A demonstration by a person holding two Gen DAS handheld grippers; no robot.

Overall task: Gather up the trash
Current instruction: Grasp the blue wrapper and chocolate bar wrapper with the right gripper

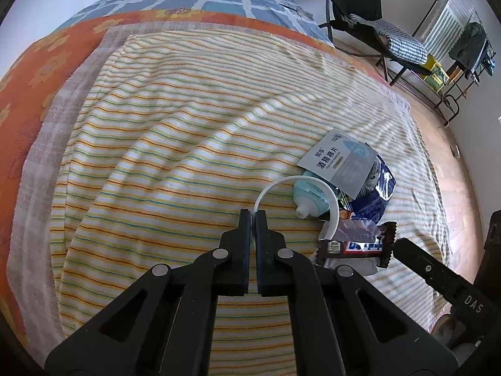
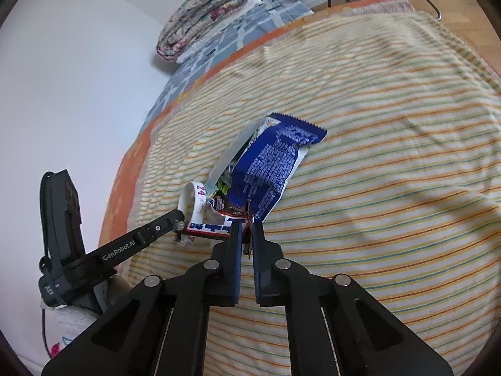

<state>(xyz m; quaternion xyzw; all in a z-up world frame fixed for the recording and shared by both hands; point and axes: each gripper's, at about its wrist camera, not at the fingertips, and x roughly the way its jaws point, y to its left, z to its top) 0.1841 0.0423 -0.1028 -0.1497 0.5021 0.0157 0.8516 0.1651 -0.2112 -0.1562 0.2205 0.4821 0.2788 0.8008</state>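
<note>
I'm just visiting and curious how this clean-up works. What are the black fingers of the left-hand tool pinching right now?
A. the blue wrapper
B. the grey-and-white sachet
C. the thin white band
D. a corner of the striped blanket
C: in the left wrist view the left gripper is closed on one end of the thin white band, which arcs over the small tube in the trash pile.

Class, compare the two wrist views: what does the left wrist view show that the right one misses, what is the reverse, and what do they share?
Only the left wrist view: the small tube, the grey wipe sachet and the clothes rack by the wall.

Only the right wrist view: the folded quilt at the bed's far end.

Both: the striped blanket, the blue wrapper, the white band pinched by the left tool, and the chocolate bar wrapper gripped by the right tool.
</note>
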